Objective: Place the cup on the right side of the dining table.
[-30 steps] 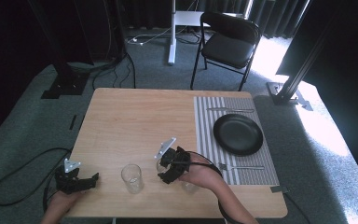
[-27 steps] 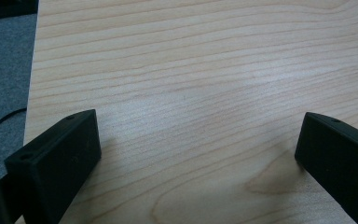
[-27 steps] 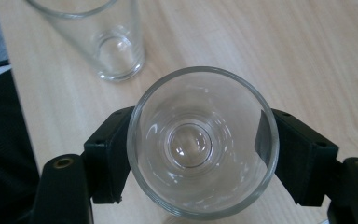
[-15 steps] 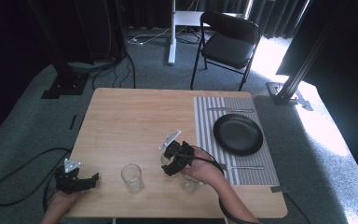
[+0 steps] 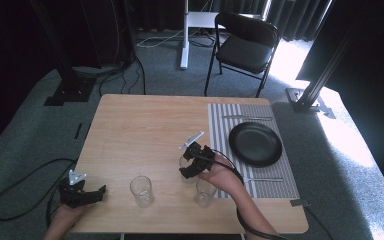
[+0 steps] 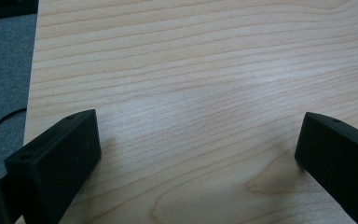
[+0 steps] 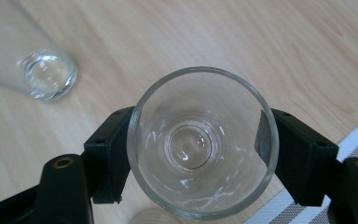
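Right gripper view: our right gripper (image 7: 200,154) is clamped on a glass (image 7: 202,140), upright we think, with the striped mat (image 5: 219,131) just beside it.

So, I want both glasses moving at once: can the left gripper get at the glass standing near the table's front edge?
Probably yes: the left gripper is open and holds nothing, and bare table lies between it and that glass.

A clear glass (image 7: 203,142) is sitting between black jaws over a pale wood-grain table (image 5: 140,130). A grey-and-white striped mat (image 5: 220,125) is showing under a black plate (image 5: 255,144).
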`<state>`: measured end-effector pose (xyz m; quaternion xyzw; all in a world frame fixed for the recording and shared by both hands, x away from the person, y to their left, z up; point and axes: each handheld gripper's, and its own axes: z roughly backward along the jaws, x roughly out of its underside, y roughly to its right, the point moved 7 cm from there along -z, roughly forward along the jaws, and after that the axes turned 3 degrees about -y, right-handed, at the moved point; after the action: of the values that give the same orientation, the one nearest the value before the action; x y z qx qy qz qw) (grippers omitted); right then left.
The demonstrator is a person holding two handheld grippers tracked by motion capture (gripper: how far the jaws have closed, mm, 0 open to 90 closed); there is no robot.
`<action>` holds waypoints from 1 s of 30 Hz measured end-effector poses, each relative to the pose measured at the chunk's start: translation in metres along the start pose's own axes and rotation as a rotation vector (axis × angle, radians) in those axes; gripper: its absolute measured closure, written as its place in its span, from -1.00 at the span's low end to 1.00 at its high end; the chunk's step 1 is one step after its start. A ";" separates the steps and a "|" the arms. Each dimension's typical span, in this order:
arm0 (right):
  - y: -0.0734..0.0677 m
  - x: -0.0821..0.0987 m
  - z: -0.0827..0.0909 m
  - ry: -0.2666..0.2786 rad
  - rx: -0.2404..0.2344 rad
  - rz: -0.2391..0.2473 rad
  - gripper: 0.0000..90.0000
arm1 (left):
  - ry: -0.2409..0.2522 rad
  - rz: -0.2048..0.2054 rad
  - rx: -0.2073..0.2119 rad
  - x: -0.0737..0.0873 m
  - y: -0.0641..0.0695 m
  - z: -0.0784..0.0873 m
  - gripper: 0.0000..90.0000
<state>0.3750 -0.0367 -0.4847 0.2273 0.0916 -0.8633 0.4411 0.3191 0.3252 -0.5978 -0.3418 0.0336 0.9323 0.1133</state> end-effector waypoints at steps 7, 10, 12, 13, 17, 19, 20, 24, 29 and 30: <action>0.015 0.003 0.004 0.002 0.023 -0.036 -0.38 | 0.000 0.000 0.001 0.000 0.000 0.000 -0.99; 0.028 0.003 0.007 0.004 0.040 -0.058 -0.38 | 0.000 0.001 0.000 0.000 0.000 0.000 -0.99; 0.032 0.003 0.008 0.008 0.049 -0.068 -0.38 | 0.000 0.000 0.000 0.000 0.000 0.000 -0.99; 0.036 0.003 0.009 0.007 0.057 -0.073 -0.38 | 0.000 0.000 0.000 0.000 0.000 0.000 -0.99; 0.052 0.003 0.012 0.005 0.080 -0.108 -0.38 | 0.000 0.001 0.000 0.000 0.000 0.000 -0.99; 0.055 0.003 0.012 0.001 0.087 -0.112 -0.38 | 0.000 0.001 0.000 0.000 0.000 0.000 -0.99; 0.060 0.002 0.012 -0.008 0.102 -0.118 -0.38 | 0.000 0.001 0.000 0.000 0.000 0.000 -0.99; 0.069 0.001 0.012 -0.011 0.115 -0.135 -0.38 | 0.000 0.001 0.001 0.000 0.000 0.000 -0.99; 0.087 0.000 0.011 -0.009 0.128 -0.177 -0.38 | 0.000 0.001 0.001 0.000 0.000 0.000 -0.99; 0.089 0.000 0.011 -0.011 0.126 -0.188 -0.38 | 0.000 0.001 0.001 0.000 0.000 0.000 -0.99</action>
<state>0.4436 -0.0934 -0.4710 0.2404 0.0557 -0.9061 0.3435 0.3190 0.3251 -0.5978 -0.3416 0.0341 0.9324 0.1130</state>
